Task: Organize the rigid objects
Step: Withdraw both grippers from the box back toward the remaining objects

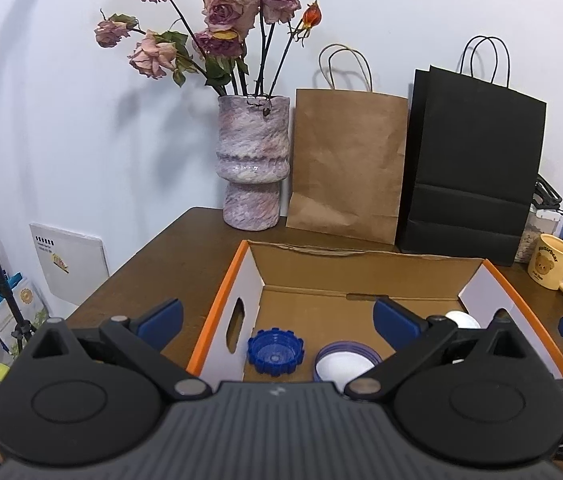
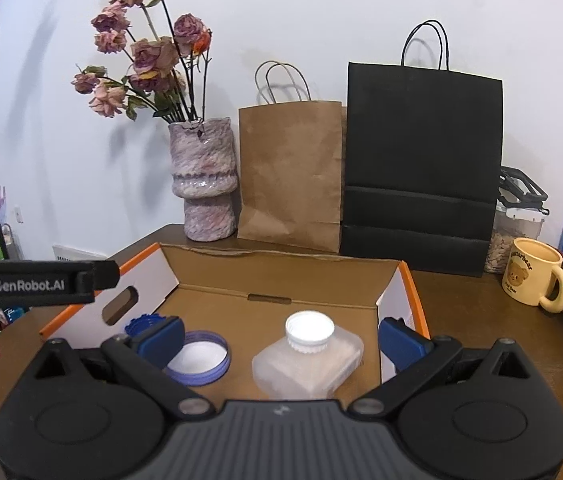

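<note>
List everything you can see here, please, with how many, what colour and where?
cardboard box: 1, brown with orange rim, table centre
plastic jar: 1, clear, white cap, in box
ridged cap: 1, blue, in box, left
lid: 1, purple, white inside, in box
vase: 1, mottled pink, holding dried roses, back left
paper bags: 2, brown, black, against wall
mug: 1, yellow, right
table: 1, dark wood
left gripper: open, above box
right gripper: open, above jar

Box [image 2: 401,280] top open; bottle [image 2: 309,356], lids [image 2: 197,356] crowd floor.
</note>
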`<state>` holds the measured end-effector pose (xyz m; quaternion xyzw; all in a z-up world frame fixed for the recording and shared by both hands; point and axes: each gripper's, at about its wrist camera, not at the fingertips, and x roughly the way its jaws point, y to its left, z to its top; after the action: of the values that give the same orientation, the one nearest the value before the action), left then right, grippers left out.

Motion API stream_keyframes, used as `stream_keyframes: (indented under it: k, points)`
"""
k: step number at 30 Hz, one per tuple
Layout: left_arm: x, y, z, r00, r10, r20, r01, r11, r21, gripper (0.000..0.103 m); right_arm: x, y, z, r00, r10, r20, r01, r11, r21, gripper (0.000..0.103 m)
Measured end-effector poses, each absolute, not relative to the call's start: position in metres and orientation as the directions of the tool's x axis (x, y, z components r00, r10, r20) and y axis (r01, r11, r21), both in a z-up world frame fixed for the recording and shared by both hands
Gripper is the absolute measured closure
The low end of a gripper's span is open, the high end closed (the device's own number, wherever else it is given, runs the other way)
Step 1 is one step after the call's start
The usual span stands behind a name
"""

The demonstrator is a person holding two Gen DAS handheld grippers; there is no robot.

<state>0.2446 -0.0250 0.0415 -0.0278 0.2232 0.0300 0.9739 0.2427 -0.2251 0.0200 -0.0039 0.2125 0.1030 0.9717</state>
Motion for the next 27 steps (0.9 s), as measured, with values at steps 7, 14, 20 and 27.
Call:
stream_keyframes:
  k: [7,14,20,27]
  points:
    - [0.221,-0.022,0.041,0.894,0.038,-0.446,-0.065,0.997,-0.045,0.000,0.217,-0.223,0.019,0.883,0.207,-0.420,-0.212,0.977,0.035,0.000]
    - [0.194,-0.020,0.036,0.888,0.031,-0.458,-0.056,0.998,-0.040,0.000,0.189,-0.221,0.012,0.873,0.220,-0.436,-0.227,0.973,0.037,0.000]
    - [0.174,-0.015,0.032,0.881,0.027,-0.471,-0.053,0.998,-0.041,0.000,0.169,-0.219,0.008,0.868,0.222,-0.445,-0.231,0.972,0.034,0.000]
    - [0.154,-0.009,0.026,0.874,0.032,-0.485,-0.059,0.998,-0.039,0.000,0.150,-0.218,0.005,0.863,0.226,-0.452,-0.235,0.971,0.037,0.000]
